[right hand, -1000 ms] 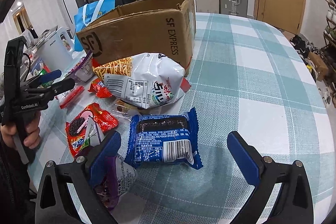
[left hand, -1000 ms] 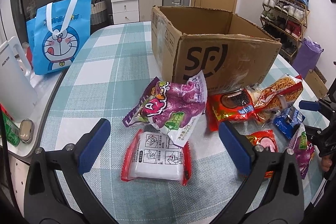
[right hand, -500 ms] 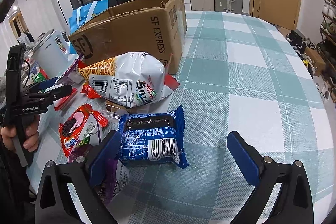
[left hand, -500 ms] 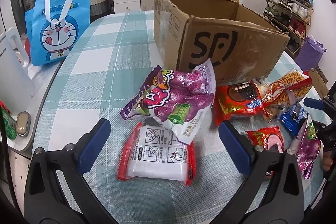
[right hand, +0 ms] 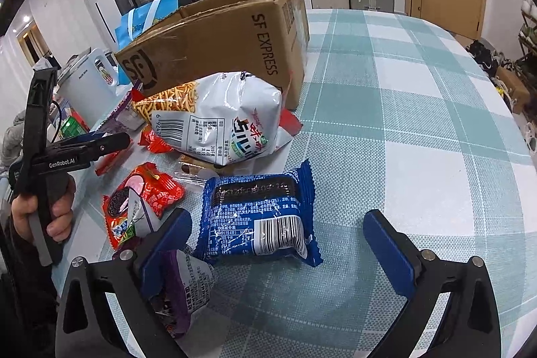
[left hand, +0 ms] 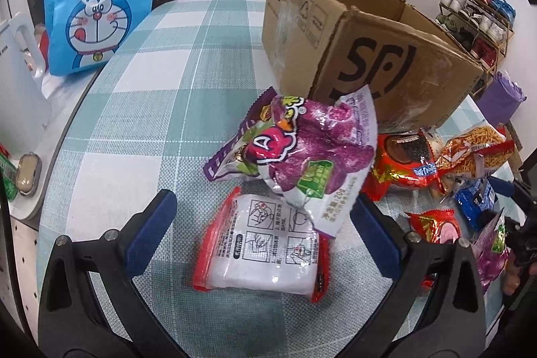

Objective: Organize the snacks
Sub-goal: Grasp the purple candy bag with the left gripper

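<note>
Two wide-spread fingers on the left tool (left hand: 263, 232) frame a red-edged white packet (left hand: 265, 250) on the table (left hand: 134, 123); a purple bag (left hand: 302, 156) lies over its far end, before the box (left hand: 386, 56). Over to the right view: right tool (right hand: 278, 244) gapes too, blue packet (right hand: 261, 217) between its fingers, untouched, white chip bag (right hand: 221, 116) beyond.
</note>
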